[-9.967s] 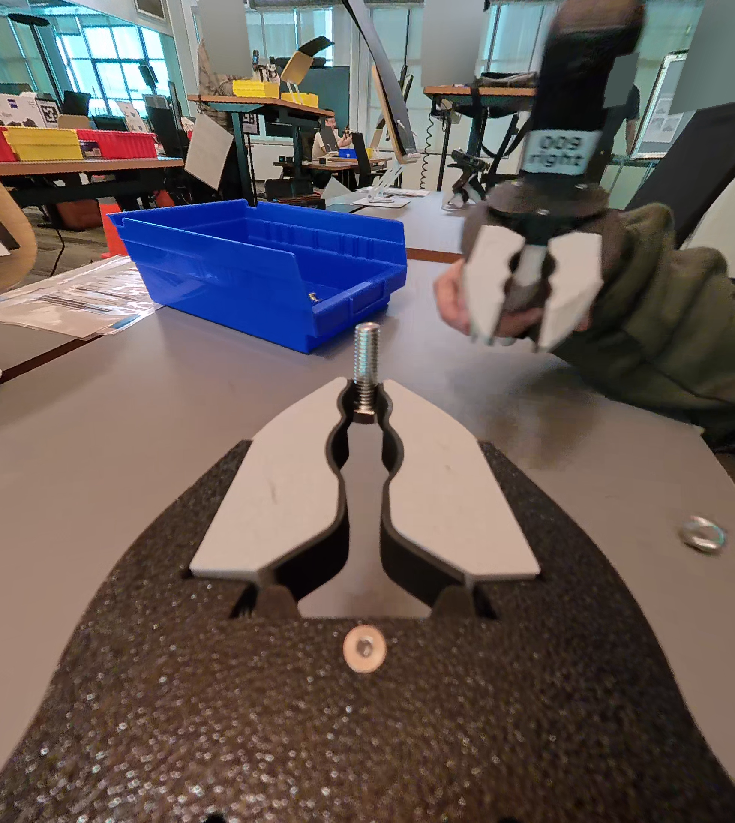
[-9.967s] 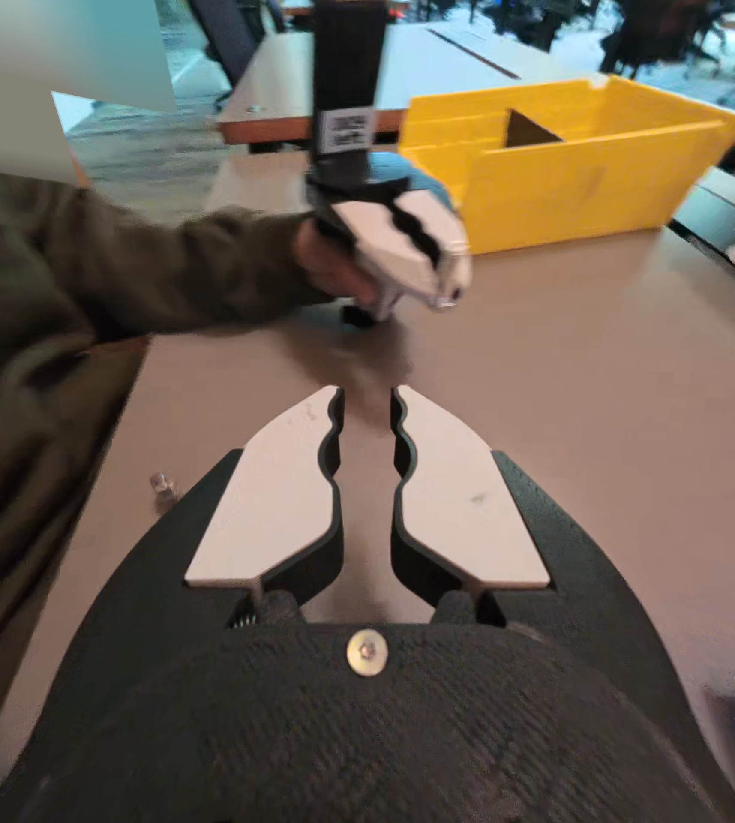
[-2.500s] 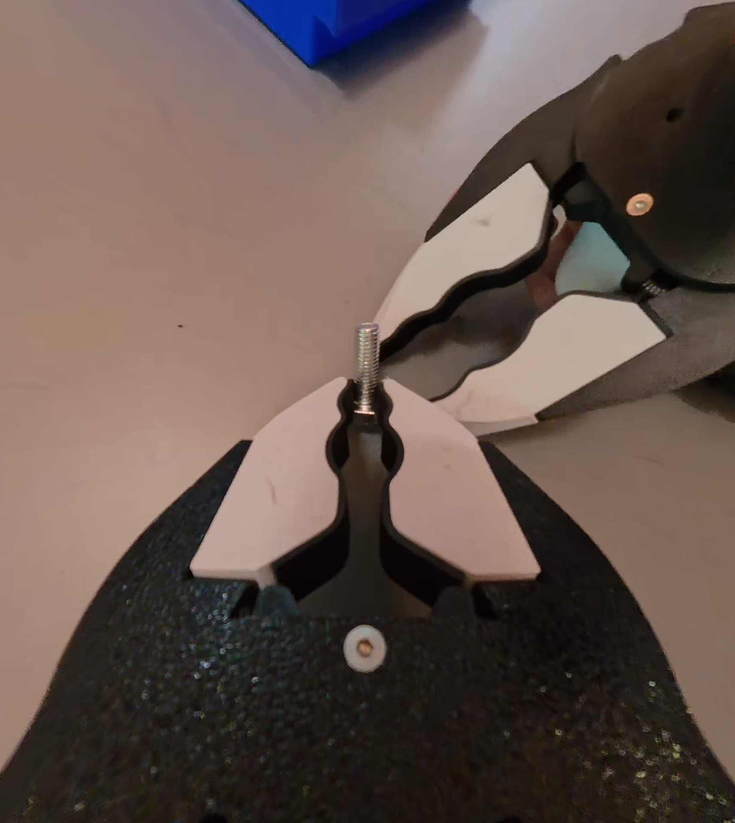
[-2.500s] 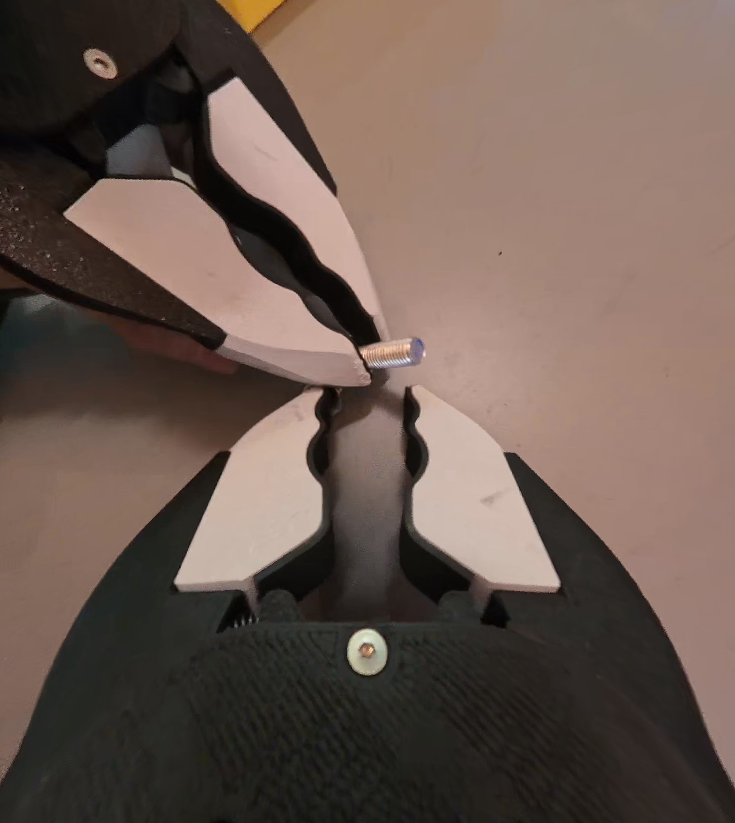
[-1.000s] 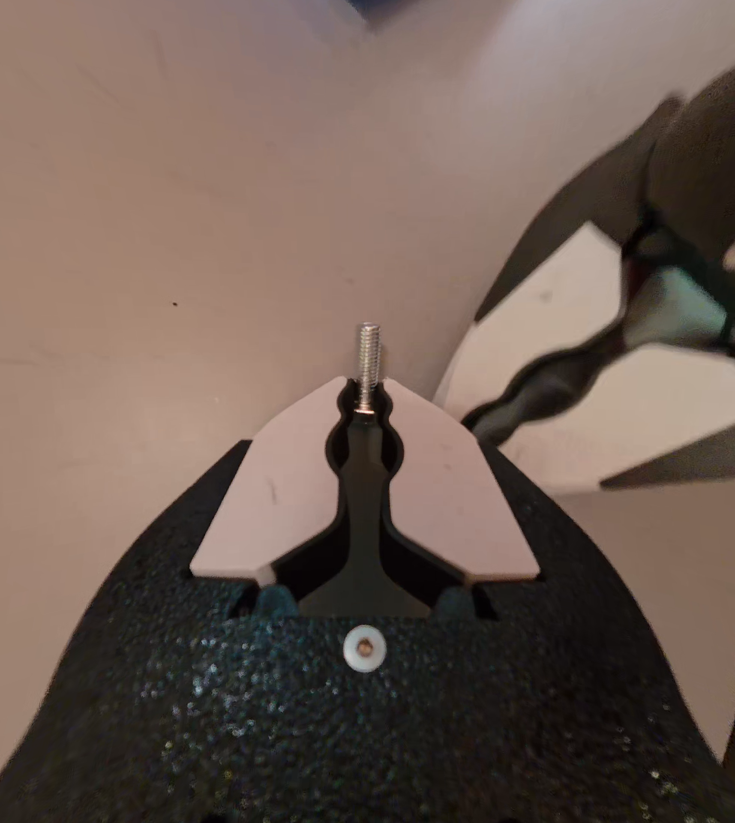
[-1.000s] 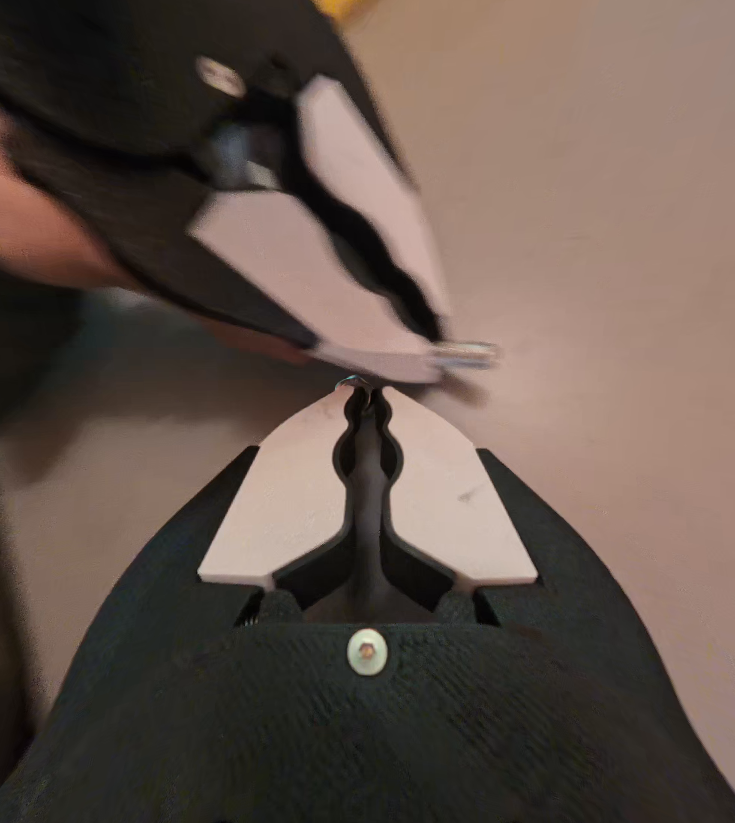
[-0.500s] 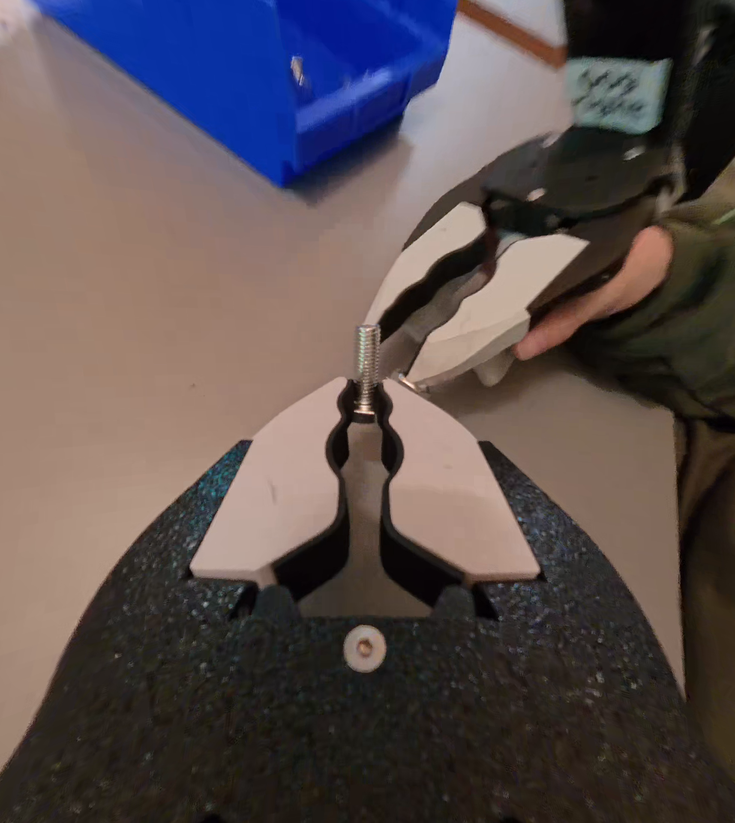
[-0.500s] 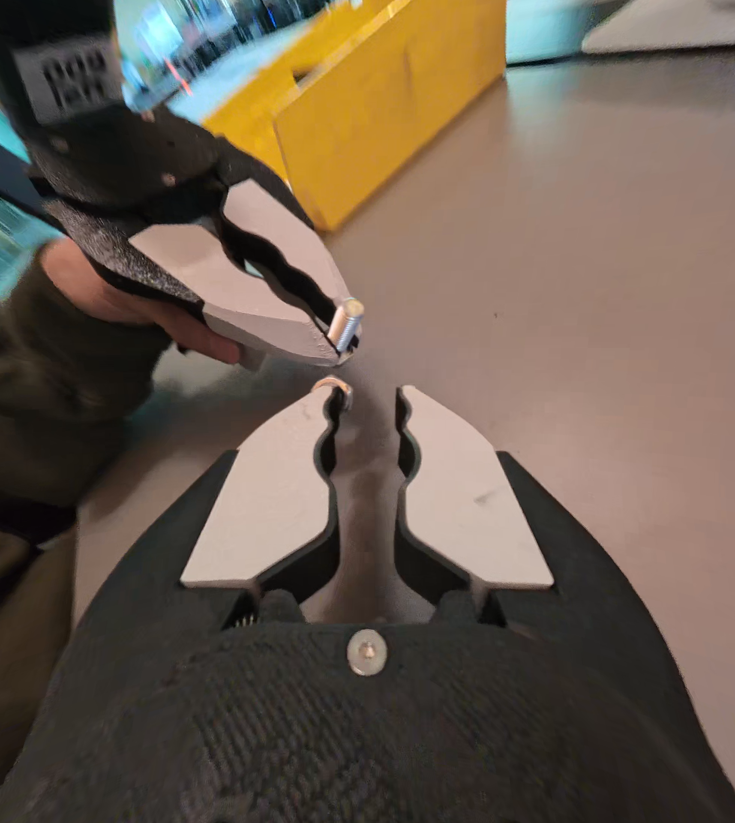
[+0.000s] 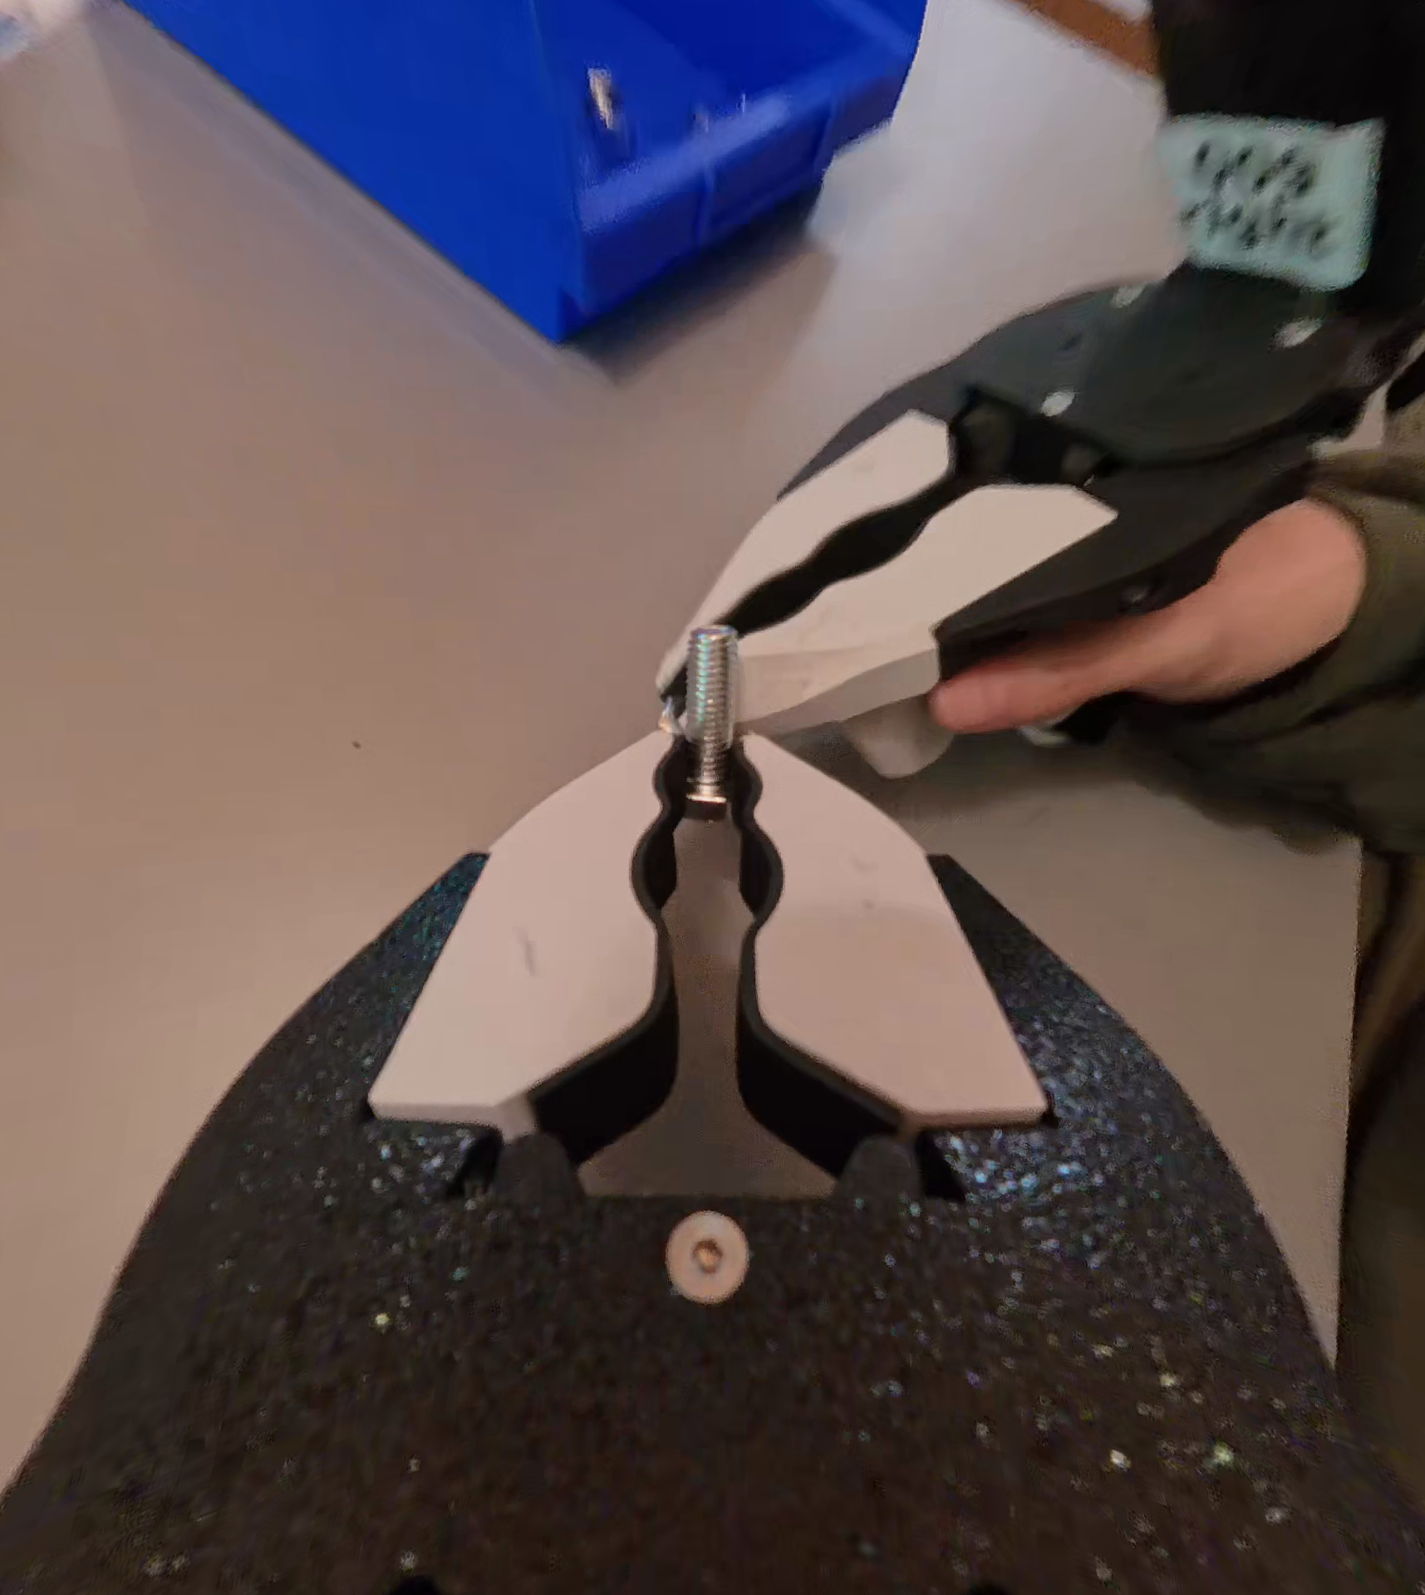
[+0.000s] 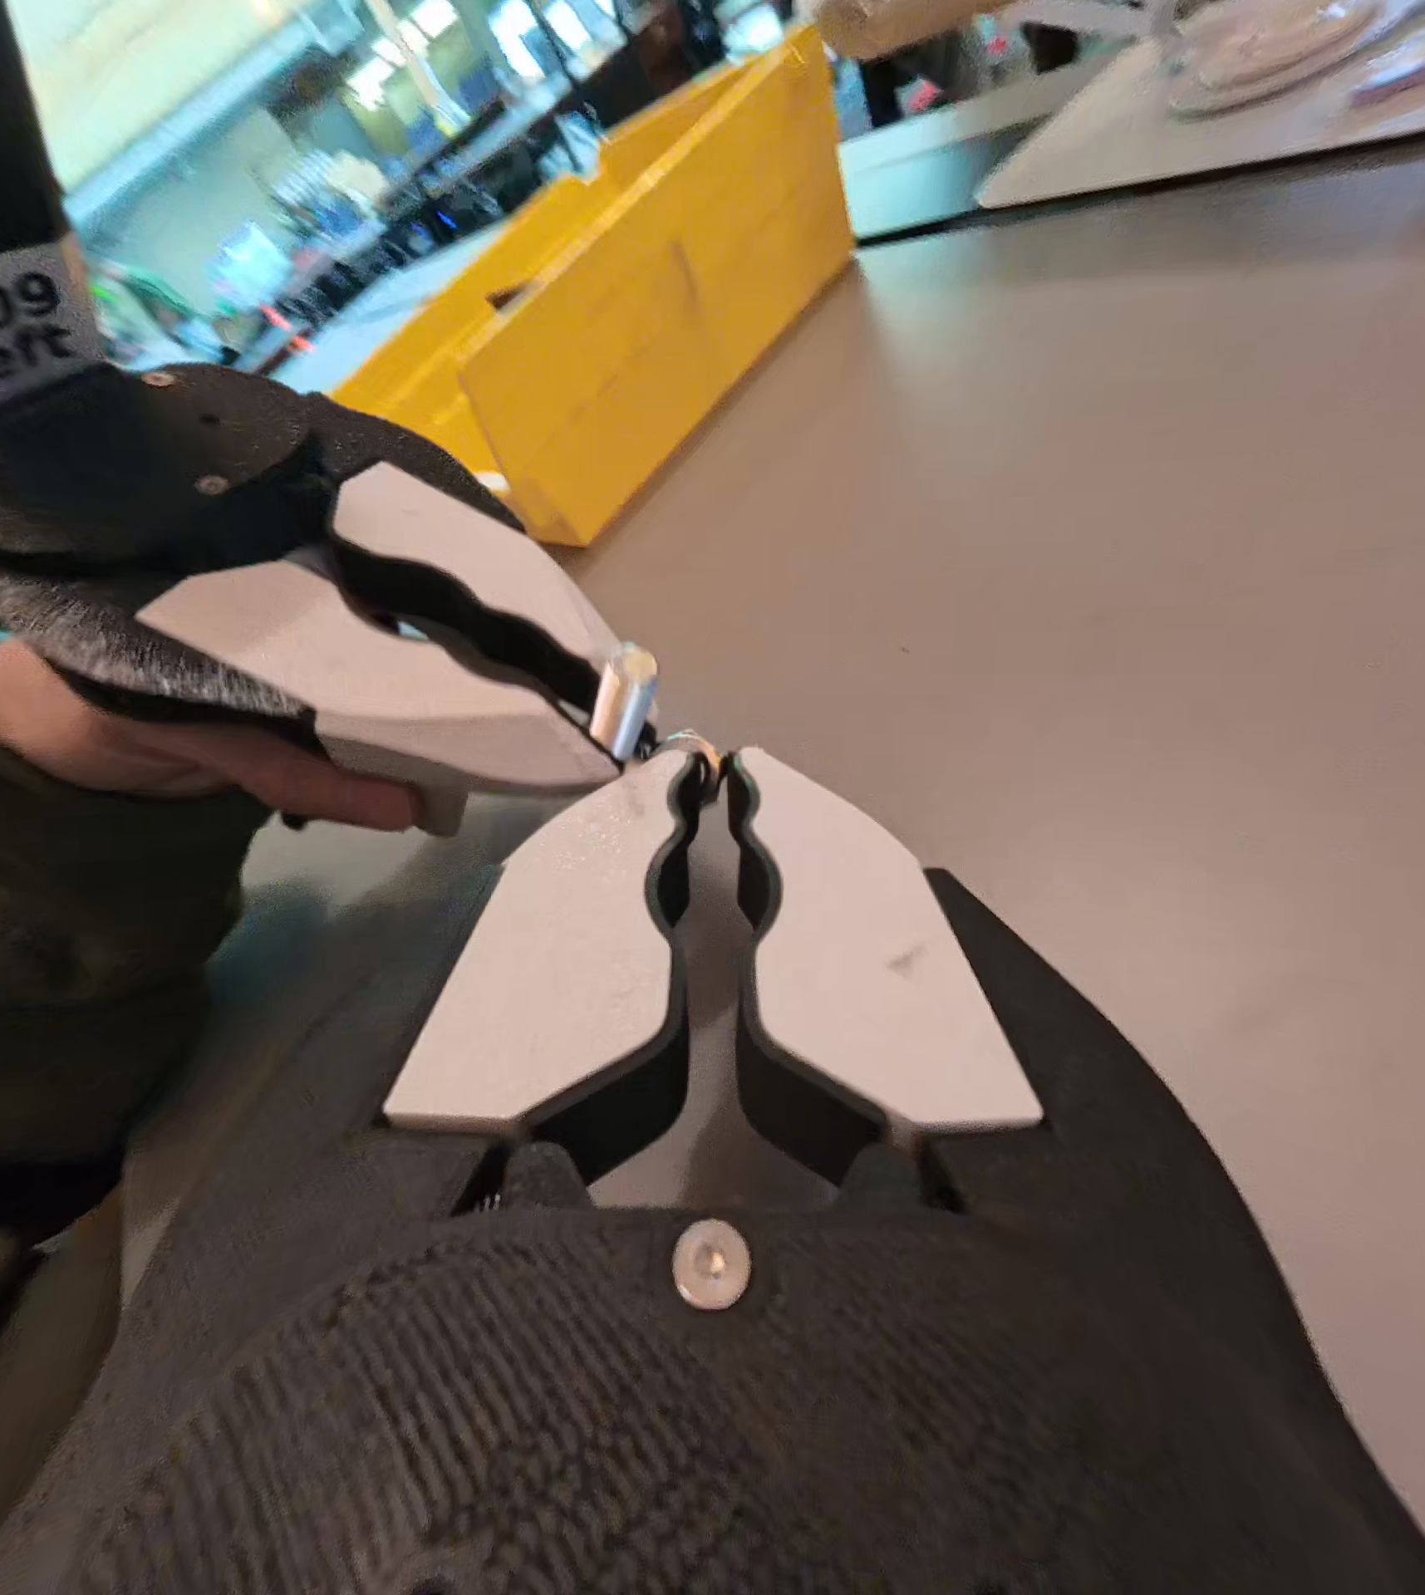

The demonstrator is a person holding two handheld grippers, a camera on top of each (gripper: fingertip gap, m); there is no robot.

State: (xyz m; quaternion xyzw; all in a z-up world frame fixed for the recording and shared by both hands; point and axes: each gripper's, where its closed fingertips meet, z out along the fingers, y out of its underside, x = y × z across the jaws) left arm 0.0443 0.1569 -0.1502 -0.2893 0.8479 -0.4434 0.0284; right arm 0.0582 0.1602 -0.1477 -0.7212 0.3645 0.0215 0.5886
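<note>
Silver bolt [image 9: 709, 701] upright, head clamped

both hand-held grippers, left [image 9: 709, 759] and right [image 10: 713, 764], clamped, tips meeting.

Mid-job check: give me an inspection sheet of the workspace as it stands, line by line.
Surface: grey table, flat and matte.
Job's things: bolt, thread pointing out from the left tool's tips; small metal ring at the right tool's tips, close beside the thread. Whether they touch cannot be told.
Clutter: blue bin with small metal parts inside; yellow bin.
Tools: left tool shut on the bolt's head end; right tool nearly closed, apparently pinching the ring.
Cables: nothing seen.
Surroundings: a hand in an olive sleeve behind the right tool; blurred room beyond the yellow bin.
</note>
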